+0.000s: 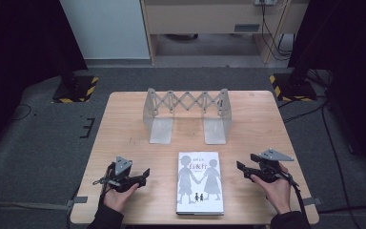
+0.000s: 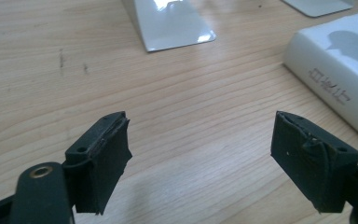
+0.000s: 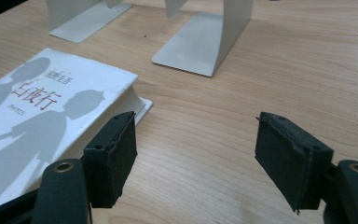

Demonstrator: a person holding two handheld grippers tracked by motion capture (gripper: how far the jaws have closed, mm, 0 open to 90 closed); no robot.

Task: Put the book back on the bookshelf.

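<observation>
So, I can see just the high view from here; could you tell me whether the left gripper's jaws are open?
Observer: Yes. In the left gripper view the left gripper has its jaws wide apart, with bare wooden table between them and nothing held.
Operator: Thank you. And the right one?
Observer: The right gripper is open too, with nothing between its jaws.
Operator: Is the book lying flat?
Observer: It is. The right gripper view shows the book flat on the table, front cover up, its page edge facing that gripper.
Operator: Which side faces the left gripper?
Observer: The spine, which carries printed characters, as the left gripper view shows.
</observation>
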